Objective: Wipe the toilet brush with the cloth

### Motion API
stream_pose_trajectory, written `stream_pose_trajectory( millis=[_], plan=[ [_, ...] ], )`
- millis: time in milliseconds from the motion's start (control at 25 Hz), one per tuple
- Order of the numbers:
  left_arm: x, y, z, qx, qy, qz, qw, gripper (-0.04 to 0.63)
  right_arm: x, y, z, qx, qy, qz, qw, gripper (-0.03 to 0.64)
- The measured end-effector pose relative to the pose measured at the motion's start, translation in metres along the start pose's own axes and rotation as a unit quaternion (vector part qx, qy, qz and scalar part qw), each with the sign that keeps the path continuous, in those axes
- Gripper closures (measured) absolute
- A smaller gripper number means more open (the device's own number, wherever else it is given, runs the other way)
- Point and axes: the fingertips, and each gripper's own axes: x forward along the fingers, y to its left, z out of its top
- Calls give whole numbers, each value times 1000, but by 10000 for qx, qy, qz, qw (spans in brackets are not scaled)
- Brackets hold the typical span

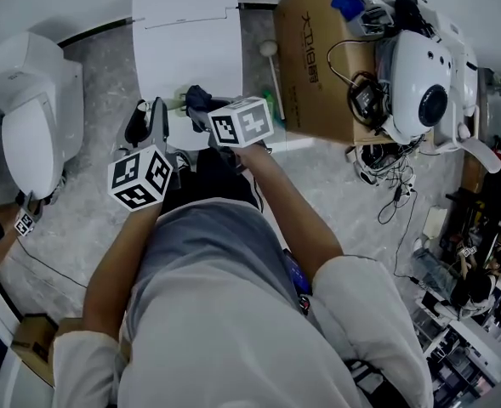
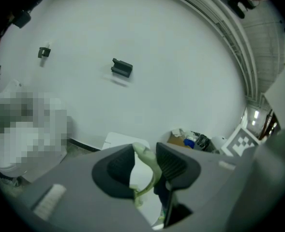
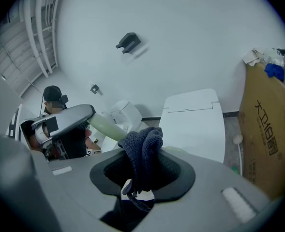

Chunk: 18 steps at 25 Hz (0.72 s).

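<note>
The toilet brush shows only as a pale green handle (image 1: 179,105) (image 2: 145,159) (image 3: 105,126); its head is hidden. My left gripper (image 1: 150,119) (image 2: 144,159) is shut on this handle, which stands between its dark pads. My right gripper (image 1: 202,111) (image 3: 143,167) is shut on a dark blue cloth (image 1: 197,98) (image 3: 144,151). The cloth bunches up out of the jaws and lies against the handle just right of the left gripper (image 3: 60,122). Both grippers are held close together in front of the white toilet (image 1: 187,45).
The closed toilet lid (image 3: 193,122) lies straight ahead, with a second white toilet (image 1: 29,113) at the left. A cardboard box (image 1: 314,58) stands at the right, beside a white machine (image 1: 429,83) with cables. A white-headed stick (image 1: 272,68) leans between toilet and box.
</note>
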Motion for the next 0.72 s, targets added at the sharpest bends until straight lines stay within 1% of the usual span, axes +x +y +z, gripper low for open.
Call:
stream_pose_trajectory(
  millis=[280, 720],
  plan=[
    [1, 1, 1, 0, 46, -71, 10000, 595, -7, 14, 12, -129, -117, -6, 9998, 512],
    [6, 3, 3, 56, 67, -201, 9998, 595, -8, 23, 21, -411, 37, -82, 9991, 511]
  ],
)
